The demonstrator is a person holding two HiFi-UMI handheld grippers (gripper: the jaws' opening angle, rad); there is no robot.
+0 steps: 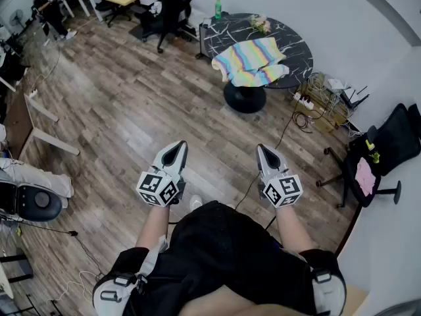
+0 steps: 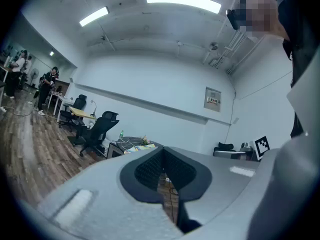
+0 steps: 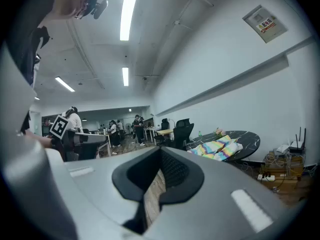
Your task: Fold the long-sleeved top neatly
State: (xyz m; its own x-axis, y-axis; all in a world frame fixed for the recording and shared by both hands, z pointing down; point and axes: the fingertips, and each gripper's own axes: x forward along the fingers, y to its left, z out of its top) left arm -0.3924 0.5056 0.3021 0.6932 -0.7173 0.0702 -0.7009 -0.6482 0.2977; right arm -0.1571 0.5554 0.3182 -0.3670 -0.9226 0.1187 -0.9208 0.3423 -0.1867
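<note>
Soft striped cloth top (image 1: 251, 62) on glossy black marble-look table (image 1: 296, 45); matt wood-plank floor (image 1: 118, 97).

**Operator:** State the lighting condition.

**Technician:** Bright, even indoor light from above. The source is the ceiling light strips (image 2: 182, 1), which clip to pure white. The left gripper view has a cool blue cast, and the right gripper view is more neutral. Shadows on the wooden floor (image 1: 118, 110) are soft and faint.

**Operator:** State the optical defects.

**Technician:** All three views show fisheye distortion, and straight wall lines bow toward the edges. Both gripper views darken to a black vignette at the corners. The housings of the left gripper (image 2: 162, 156) and right gripper (image 3: 161, 156), close to the lens, are soft. The distant room is sharper.
</note>
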